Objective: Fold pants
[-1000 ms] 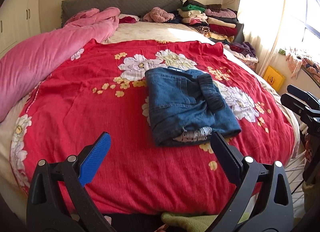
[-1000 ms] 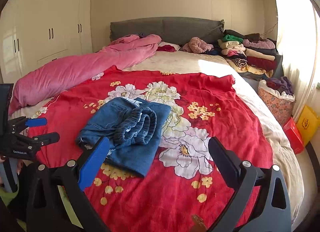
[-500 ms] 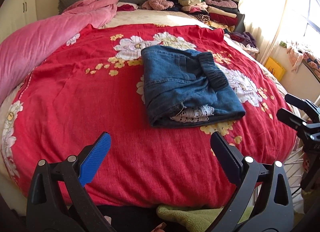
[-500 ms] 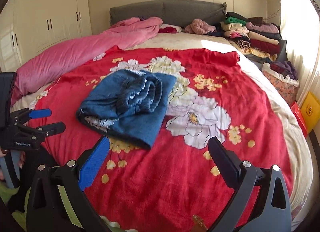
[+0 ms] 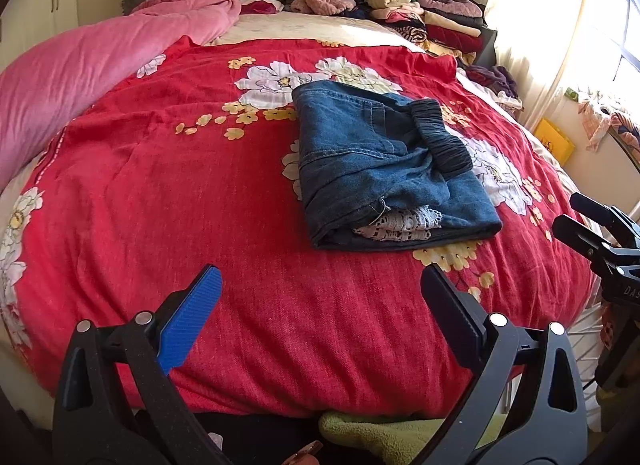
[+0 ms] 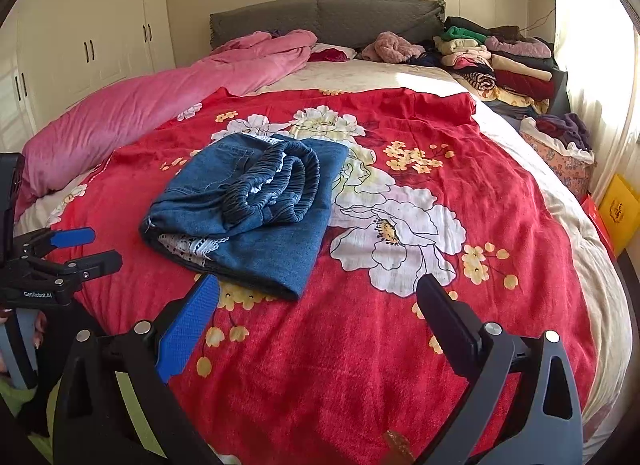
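Red bedspread (image 5: pixel 160 201), folded pants (image 5: pixel 384 169), open jaws

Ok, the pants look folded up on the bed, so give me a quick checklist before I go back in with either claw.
1. Left claw open, empty: ok.
2. Right claw open, empty: ok.
3. Denim pants folded in one bundle on the red blanket: ok.
4. Bundle neat: not ok; elastic waistband bunched on top, lace trim poking out.
5. Both claws off the pants: ok.
6. Layers underneath flat: cannot tell.
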`<action>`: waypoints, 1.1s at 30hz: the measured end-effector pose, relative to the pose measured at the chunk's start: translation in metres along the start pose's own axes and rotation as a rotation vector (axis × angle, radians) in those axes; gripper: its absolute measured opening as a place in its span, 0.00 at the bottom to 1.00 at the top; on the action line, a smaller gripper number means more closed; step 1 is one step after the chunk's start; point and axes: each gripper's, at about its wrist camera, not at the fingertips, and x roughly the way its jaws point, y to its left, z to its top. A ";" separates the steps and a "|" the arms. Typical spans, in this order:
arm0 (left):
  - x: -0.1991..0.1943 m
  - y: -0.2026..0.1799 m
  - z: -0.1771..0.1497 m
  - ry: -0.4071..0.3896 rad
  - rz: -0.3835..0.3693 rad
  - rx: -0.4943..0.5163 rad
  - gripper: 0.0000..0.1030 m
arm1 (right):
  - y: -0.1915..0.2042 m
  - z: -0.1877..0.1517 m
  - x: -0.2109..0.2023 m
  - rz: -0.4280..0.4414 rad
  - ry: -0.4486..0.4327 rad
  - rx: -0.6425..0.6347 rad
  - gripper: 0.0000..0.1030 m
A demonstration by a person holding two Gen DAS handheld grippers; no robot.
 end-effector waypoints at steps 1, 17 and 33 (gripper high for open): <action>0.000 0.000 0.000 0.000 0.001 -0.001 0.91 | 0.000 0.001 0.000 0.000 -0.001 0.000 0.96; 0.000 0.000 0.001 0.009 0.003 -0.010 0.91 | -0.001 0.005 -0.003 0.003 0.002 0.002 0.96; -0.001 -0.004 0.002 0.006 0.014 -0.009 0.91 | 0.001 0.004 -0.004 0.000 0.002 0.005 0.96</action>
